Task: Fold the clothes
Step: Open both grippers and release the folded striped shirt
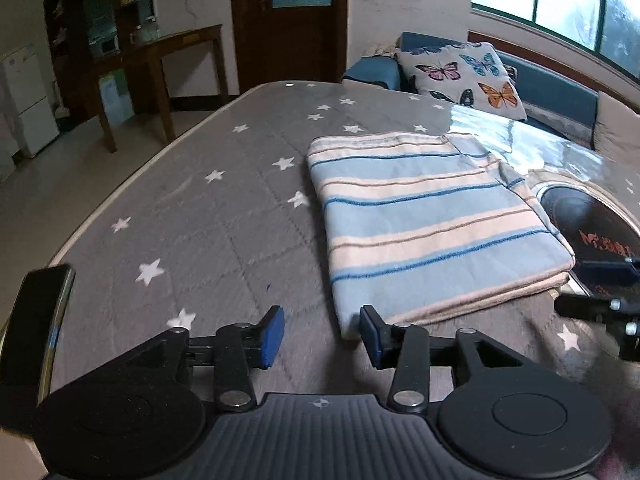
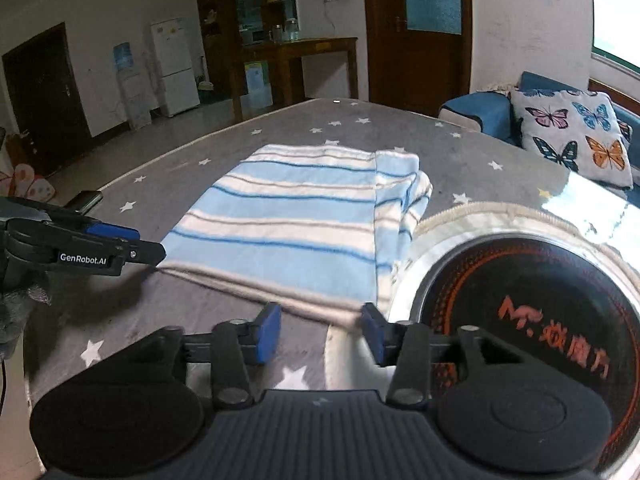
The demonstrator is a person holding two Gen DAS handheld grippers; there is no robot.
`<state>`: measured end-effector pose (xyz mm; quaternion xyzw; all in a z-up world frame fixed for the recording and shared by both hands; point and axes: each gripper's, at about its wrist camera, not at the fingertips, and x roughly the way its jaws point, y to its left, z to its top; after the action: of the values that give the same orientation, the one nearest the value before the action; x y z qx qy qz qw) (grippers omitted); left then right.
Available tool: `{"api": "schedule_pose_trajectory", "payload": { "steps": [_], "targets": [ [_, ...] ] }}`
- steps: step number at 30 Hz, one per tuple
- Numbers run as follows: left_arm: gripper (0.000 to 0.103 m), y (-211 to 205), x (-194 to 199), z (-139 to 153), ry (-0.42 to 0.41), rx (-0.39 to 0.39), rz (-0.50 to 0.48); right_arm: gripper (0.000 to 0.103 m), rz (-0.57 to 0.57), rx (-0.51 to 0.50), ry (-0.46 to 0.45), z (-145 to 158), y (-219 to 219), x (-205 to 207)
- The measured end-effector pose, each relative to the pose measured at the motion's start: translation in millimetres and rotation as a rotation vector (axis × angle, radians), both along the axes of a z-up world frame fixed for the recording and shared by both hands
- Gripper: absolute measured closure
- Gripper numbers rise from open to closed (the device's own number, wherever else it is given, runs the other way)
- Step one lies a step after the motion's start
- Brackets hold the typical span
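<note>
We are viewing the striped garment (image 1: 432, 220), lying folded into a flat rectangle on the star-patterned table cover (image 1: 180, 200), its right side just beside the round cooktop (image 2: 532, 320) set near the table's right edge. We are holding the left gripper (image 1: 322, 334) and right gripper (image 2: 322, 334) part-open and empty at the garment's near edge. For the next fold, we are advising gripping both near corners evenly, all layers together.
</note>
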<state>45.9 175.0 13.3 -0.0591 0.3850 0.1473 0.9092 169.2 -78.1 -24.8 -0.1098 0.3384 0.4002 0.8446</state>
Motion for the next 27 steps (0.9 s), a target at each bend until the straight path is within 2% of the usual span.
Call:
{"api": "schedule_pose_trajectory", "payload": {
  "steps": [2,4,6,9,10,16,18,22,27],
  "targets": [
    [0.05,-3,-7,0,0.0,-0.014,0.004,0.046,-0.007,0.003,0.001,-1,-2,-7],
    [0.042,-10,-15,-1,0.007,-0.009,-0.001,0.036,-0.017,0.009,0.01,0,-5,-14],
    [0.03,-19,-21,-3,0.009,0.009,-0.007,0.03,-0.026,0.012,0.016,-1,-8,-21],
    [0.017,-30,-30,-4,0.002,0.012,-0.006,0.023,-0.037,0.01,0.021,-3,-10,-29],
    [0.016,-32,-33,-4,-0.004,0.009,-0.007,0.018,-0.043,0.008,0.02,-4,-11,-31],
    [0.007,-41,-48,1,-0.038,0.0,0.003,0.01,-0.058,0.018,0.021,-4,-16,-45],
    [0.0,-43,-53,1,-0.052,-0.005,0.002,0.007,-0.062,0.023,0.019,-4,-17,-50],
    [0.0,-46,-60,0,-0.072,-0.012,0.017,0.001,-0.077,0.021,0.012,-2,-19,-57],
    [0.0,-50,-66,-1,-0.063,-0.019,0.019,0.0,-0.082,0.023,0.008,-3,-20,-68]
  ]
}}
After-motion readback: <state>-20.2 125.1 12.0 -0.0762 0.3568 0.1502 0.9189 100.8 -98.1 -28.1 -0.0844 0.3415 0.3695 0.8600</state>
